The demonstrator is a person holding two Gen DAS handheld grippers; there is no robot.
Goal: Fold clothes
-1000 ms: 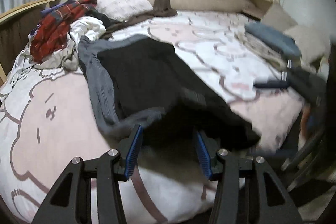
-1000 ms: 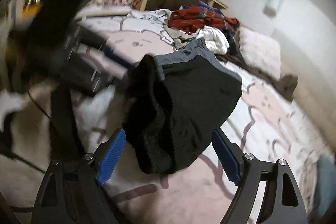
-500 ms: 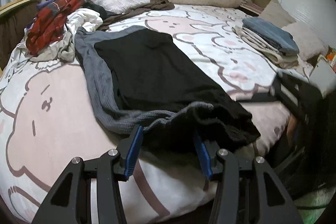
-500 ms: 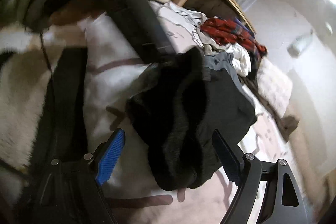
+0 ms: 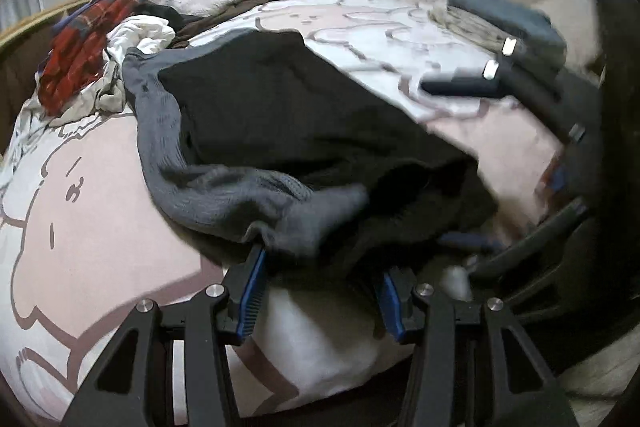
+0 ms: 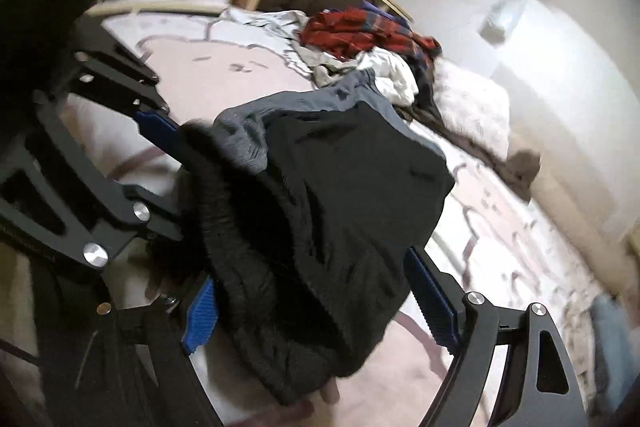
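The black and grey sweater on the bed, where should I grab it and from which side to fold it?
Take the black and grey sweater by its near hem, bunched at the foot edge of the bed, coming in low from the foot end. The grey sleeve lies along its left side. The left claw already straddles that hem, jaws apart.

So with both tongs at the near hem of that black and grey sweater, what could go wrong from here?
1. Both tongs, left and right, stand wide open around bunched fabric of the black and grey sweater, so closing may catch several layers or only an edge.
2. The hem hangs over the bed edge, so the sweater could slide off.
3. The left tongs also show in the right wrist view, close enough that the two may collide.
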